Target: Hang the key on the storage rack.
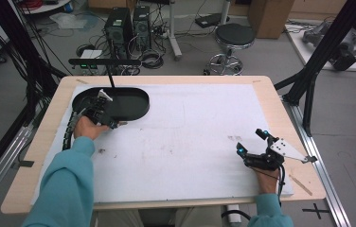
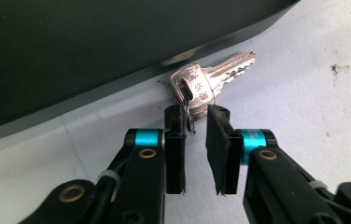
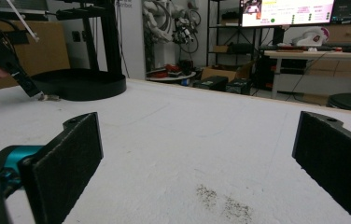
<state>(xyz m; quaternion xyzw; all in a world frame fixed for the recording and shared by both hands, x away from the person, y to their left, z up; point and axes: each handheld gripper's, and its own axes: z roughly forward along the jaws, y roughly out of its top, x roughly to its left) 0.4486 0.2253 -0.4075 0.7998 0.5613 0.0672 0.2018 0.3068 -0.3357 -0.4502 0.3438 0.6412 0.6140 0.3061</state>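
Key (image 2: 209, 78) lies flat on the white mat (image 1: 190, 142), its blade tip against the rim of the black tray (image 1: 129, 101). A thin wire ring hangs from its head. Left gripper (image 2: 196, 122) sits just behind the head, jaws nearly closed, ring between the pads; whether they pinch it is unclear. Right gripper (image 1: 252, 142) rests near the right edge, well apart, jaws wide, nothing held.

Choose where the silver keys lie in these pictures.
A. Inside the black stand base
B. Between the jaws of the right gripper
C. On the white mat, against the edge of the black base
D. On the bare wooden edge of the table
C: in the left gripper view the keys lie on the white mat against the rim of the black base.
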